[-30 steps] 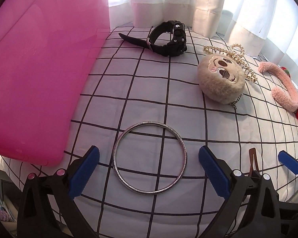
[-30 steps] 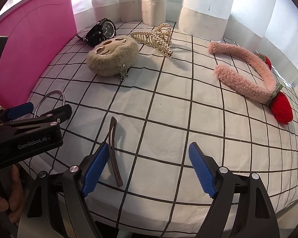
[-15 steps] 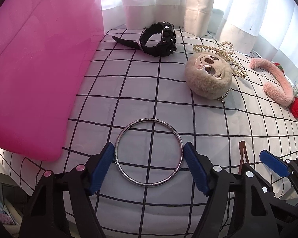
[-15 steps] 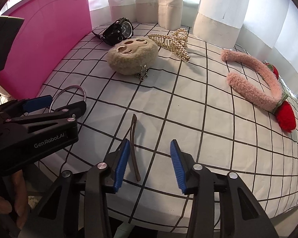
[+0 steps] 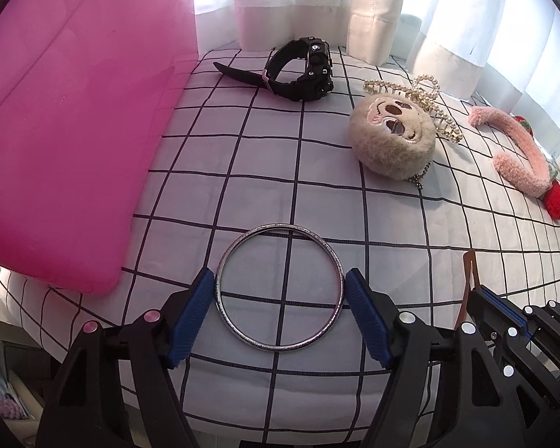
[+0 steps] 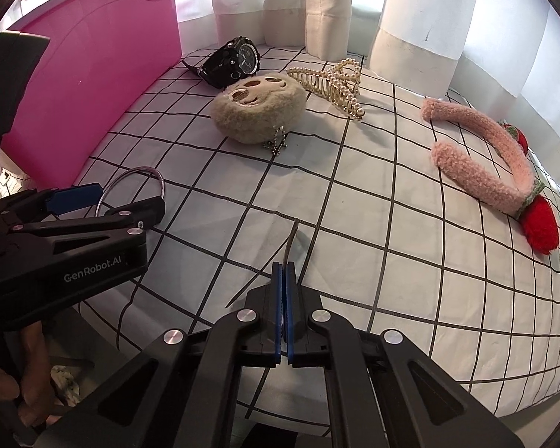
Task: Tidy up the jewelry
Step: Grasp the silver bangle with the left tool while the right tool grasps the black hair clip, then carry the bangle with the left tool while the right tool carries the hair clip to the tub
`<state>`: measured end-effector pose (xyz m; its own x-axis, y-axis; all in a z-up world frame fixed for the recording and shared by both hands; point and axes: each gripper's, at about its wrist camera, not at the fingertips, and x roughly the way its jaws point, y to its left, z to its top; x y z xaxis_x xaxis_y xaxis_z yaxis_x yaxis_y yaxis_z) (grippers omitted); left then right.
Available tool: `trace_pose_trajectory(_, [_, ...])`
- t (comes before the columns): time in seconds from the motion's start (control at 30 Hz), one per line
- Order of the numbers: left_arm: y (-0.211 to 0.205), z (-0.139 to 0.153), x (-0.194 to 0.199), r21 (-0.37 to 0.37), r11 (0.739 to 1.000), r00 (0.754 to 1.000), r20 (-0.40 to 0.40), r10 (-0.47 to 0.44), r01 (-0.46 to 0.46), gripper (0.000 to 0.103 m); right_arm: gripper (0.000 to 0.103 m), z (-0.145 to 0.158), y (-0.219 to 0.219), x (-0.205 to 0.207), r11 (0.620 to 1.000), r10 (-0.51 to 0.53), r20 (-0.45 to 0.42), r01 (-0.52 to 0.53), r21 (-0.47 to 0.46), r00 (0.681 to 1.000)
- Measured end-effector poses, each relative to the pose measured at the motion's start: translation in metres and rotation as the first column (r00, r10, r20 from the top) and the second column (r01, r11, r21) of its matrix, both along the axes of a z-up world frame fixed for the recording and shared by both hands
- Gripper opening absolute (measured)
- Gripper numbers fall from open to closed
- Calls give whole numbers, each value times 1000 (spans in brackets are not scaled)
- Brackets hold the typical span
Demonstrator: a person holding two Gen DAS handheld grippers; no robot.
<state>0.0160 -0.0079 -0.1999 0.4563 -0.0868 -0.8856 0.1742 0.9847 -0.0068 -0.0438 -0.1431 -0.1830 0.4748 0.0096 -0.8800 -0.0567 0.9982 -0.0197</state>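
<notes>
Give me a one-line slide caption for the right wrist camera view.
Right gripper shut on a thin brown hair clip on the checked cloth, left gripper closed around a silver bangle.

Jewelry-strewn grid-patterned tablecloth (image 5: pixel 317 194)

1 bangle (image 5: pixel 280 287), 1 watch (image 5: pixel 298 71), 1 plush (image 5: pixel 392 142), 2 hair clips (image 5: pixel 429 100), 1 headband (image 5: pixel 519 149).

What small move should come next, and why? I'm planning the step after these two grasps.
Probably lift both grippers straight up a little. The left gripper has its pads against the silver bangle, and the right gripper is shut on the thin brown hair clip; both pieces lie on the checked cloth beside the pink bin.
</notes>
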Motion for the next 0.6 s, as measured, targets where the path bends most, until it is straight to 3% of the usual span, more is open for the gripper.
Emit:
trace_pose_trajectory(0.33, [-4, 17, -4, 16, 1000, 999, 43, -17, 16, 70, 2, 11, -11, -4, 1000, -23, 23, 23, -3, 999])
trace_pose_trajectory(0.6, [-14, 42, -4, 19, 999, 995, 90, -38, 37, 70, 2, 37, -24, -4, 999, -45, 73, 47, -19, 996])
